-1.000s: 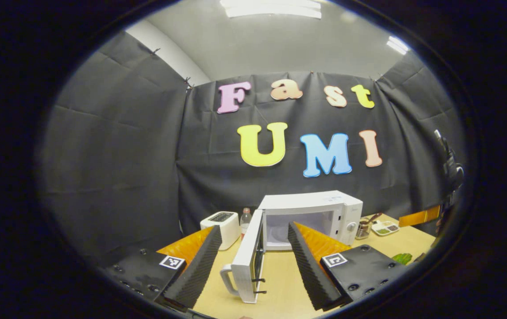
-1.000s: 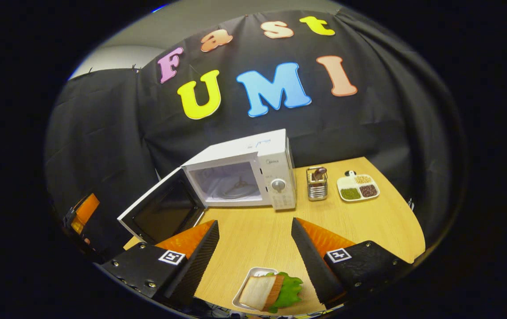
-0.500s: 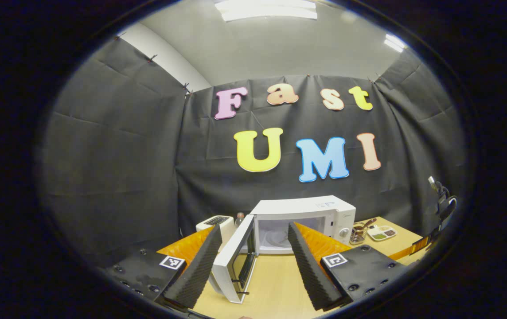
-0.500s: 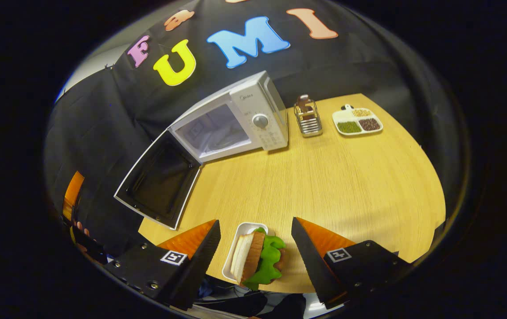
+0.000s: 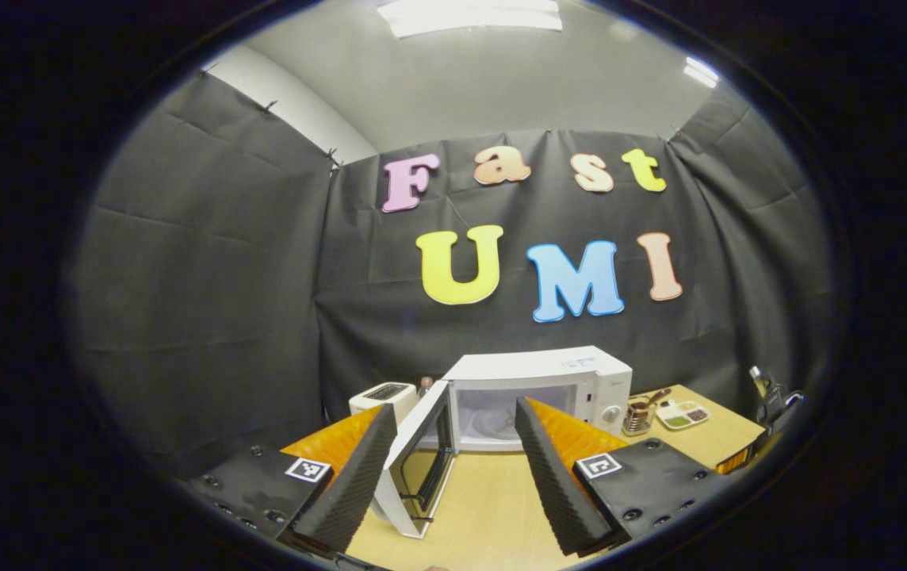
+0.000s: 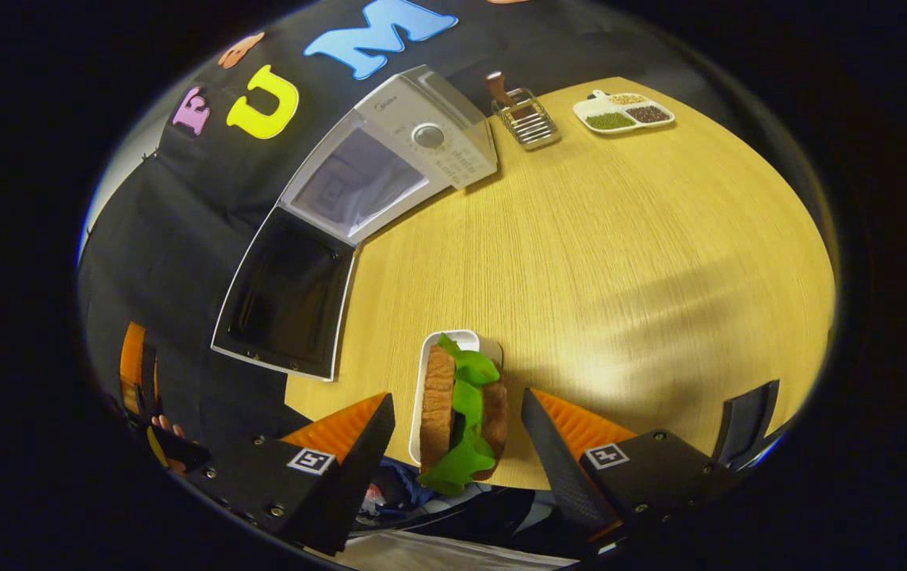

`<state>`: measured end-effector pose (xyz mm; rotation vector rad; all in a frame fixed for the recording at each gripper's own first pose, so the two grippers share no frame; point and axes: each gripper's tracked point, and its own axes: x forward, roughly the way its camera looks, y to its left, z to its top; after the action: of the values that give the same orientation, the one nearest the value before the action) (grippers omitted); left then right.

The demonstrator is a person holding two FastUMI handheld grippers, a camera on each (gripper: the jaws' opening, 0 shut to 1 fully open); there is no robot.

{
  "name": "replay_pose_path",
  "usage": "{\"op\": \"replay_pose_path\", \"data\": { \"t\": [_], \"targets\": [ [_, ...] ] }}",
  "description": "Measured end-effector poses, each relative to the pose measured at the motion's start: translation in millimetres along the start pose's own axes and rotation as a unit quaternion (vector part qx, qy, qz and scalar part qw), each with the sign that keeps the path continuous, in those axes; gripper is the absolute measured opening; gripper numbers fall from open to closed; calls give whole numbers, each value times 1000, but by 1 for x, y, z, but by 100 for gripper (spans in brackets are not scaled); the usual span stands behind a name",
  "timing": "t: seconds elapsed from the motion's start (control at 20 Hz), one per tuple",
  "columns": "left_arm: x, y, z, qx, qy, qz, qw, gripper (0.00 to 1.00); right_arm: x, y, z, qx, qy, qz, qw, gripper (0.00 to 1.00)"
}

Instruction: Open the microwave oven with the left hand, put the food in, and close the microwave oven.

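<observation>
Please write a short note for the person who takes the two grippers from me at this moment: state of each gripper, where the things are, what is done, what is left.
Left gripper: jaws open, holding nothing, back from the white microwave oven.
Right gripper: jaws open, one finger on each side of the sandwich with green lettuce, not pressing on it.
The sandwich lies in a small white rectangular tray at the near edge of the light wooden table.
Done: the microwave's dark-windowed door is swung wide open; the cavity looks empty.
Left: grip the tray of food, put it inside the microwave oven, close the door.
</observation>
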<state>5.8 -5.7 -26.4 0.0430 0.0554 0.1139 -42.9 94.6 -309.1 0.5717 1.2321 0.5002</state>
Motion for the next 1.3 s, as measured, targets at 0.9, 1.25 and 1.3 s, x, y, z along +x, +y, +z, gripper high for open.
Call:
{"op": "replay_pose_path", "data": {
  "t": [0.9,1.25,1.3],
  "targets": [
    [35,44,20,-13,-27,6,1000,97,-9,68,46,24,-39,48,998,36],
    [74,93,35,-15,-55,-13,998,96,31,143,96,63,-128,96,985,36],
    [79,103,33,-19,-54,-10,998,96,39,152,103,68,-139,102,983,35]
  ]
}}
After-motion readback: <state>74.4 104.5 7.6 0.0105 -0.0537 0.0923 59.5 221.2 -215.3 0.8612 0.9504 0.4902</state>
